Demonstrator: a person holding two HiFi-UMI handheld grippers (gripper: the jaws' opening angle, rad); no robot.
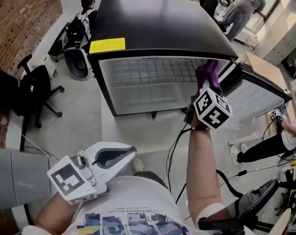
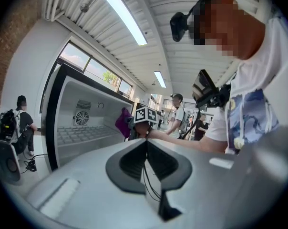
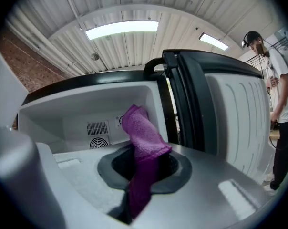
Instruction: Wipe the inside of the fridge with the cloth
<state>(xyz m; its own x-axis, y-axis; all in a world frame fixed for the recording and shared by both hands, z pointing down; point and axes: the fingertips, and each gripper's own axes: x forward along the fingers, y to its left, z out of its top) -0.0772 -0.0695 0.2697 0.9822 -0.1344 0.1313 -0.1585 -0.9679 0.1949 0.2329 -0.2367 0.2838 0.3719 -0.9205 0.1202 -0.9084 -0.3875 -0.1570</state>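
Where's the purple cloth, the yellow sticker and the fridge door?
purple cloth [image 3: 143, 137]: right gripper view, on the fuzzy fold sticking up past the jaws.
yellow sticker [image 1: 107, 45]: head view, on its middle.
fridge door [image 1: 256, 99]: head view, on its white inner side.

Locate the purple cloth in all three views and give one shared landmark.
Head view: purple cloth at the right edge of the fridge opening.
Left gripper view: small, left of centre, in front of the white interior.
Right gripper view: dead centre, clamped in the right tongs.
Shared landmark: the fridge's open white interior.
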